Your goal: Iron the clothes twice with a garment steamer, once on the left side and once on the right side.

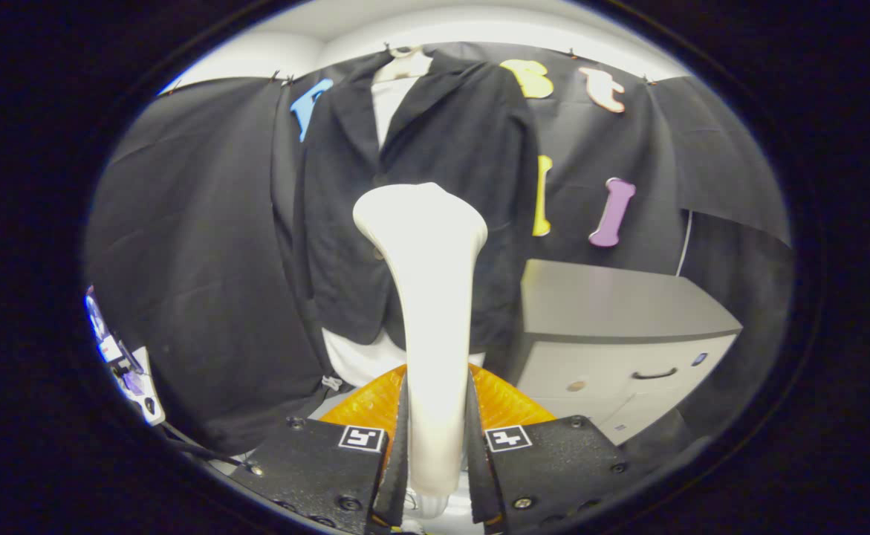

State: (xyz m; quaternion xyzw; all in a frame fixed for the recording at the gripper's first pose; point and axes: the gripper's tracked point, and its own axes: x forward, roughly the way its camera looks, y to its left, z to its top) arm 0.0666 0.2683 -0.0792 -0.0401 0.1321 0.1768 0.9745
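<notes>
We see the gripper (435, 438), jaws clamped on the white garment steamer (429, 297); its head rises at 12 o'clock before the dark jacket (442, 148). Grey drawer cabinet (620, 334) at 2 o'clock.

Fisheye camera on gripper (435, 446), facing forward along fingers, steamer handle (427, 297) close, hanging jacket (420, 148) beyond

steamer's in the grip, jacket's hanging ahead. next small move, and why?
Probably carry the steamer forward until its head meets one front panel of the jacket. The gripper is shut on the steamer's handle, held upright between the fingers, and the head looks short of the cloth, though the gap is hard to judge.
</notes>
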